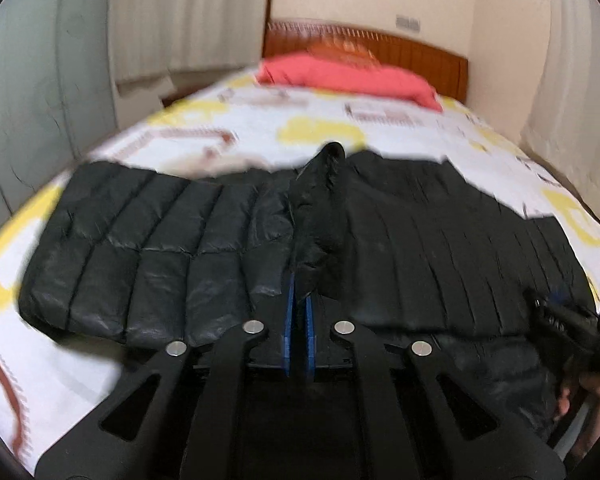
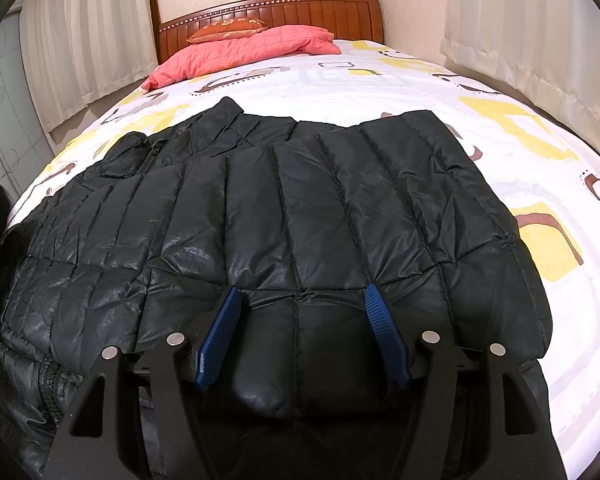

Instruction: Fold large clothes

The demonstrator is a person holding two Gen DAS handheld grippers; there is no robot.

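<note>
A jacket (image 2: 284, 216) lies spread across the near end of a bed (image 2: 380, 92); behind it a pillow (image 2: 244, 54) rests seemingly against the headboard (image 2: 300, 10).

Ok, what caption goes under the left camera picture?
Left gripper pinching a fold of the black puffer jacket on the patterned bed.

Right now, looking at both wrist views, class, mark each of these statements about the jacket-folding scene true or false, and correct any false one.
1. The left gripper is shut on a fold of the black puffer jacket. True.
2. The right gripper is clamped on the jacket. False: its jaws stand wide apart over the jacket.
3. The jacket lies on a patterned bedsheet. True.
4. The pink pillow lies on top of the jacket. False: it lies apart, by the wooden headboard.
5. The jacket is red. False: it is black.
</note>
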